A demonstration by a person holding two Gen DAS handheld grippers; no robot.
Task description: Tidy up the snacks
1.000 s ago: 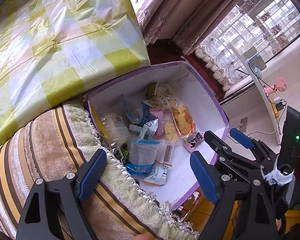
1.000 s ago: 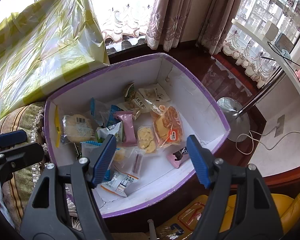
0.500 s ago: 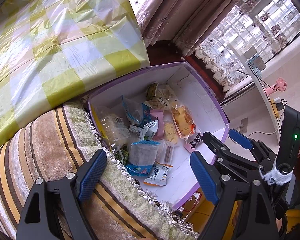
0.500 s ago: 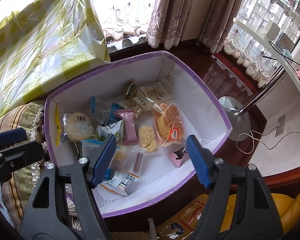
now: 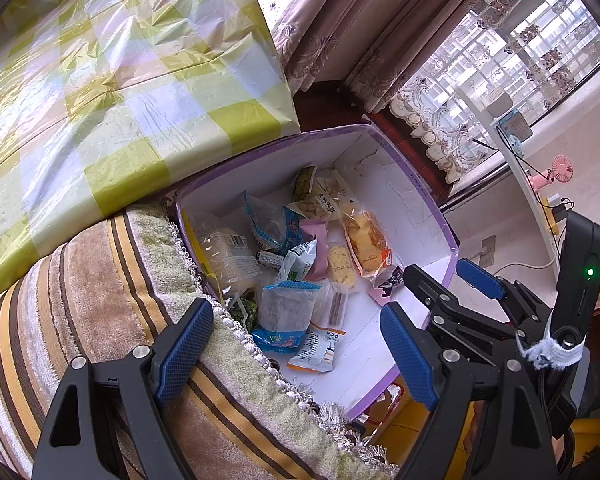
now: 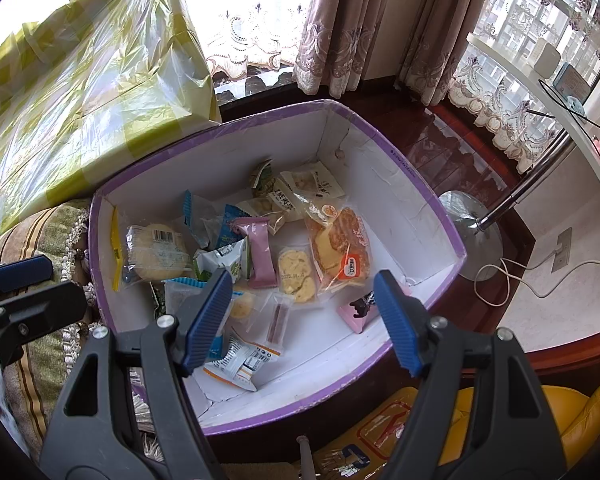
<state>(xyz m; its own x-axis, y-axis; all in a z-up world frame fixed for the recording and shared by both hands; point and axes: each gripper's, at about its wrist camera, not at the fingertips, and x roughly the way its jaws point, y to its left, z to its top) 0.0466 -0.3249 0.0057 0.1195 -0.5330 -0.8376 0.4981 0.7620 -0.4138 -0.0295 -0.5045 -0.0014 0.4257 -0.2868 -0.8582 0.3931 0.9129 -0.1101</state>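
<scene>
A purple-rimmed white box holds the snacks loose on its floor, resting against a striped fringed cushion at its 9 o'clock. A green-checked plastic-covered block lies at 11 o'clock. Curtains and a lace-trimmed window stand at 12 to 2 o'clock; dark wood floor lies beyond. Left hand-held gripper and right hand-held gripper hover above the box, jaws apart, empty.

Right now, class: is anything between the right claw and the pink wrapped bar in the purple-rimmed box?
Nothing visible. The right claw hangs open above the box; the pink bar lies on top, uncovered, with other snack packets only beside it.
</scene>
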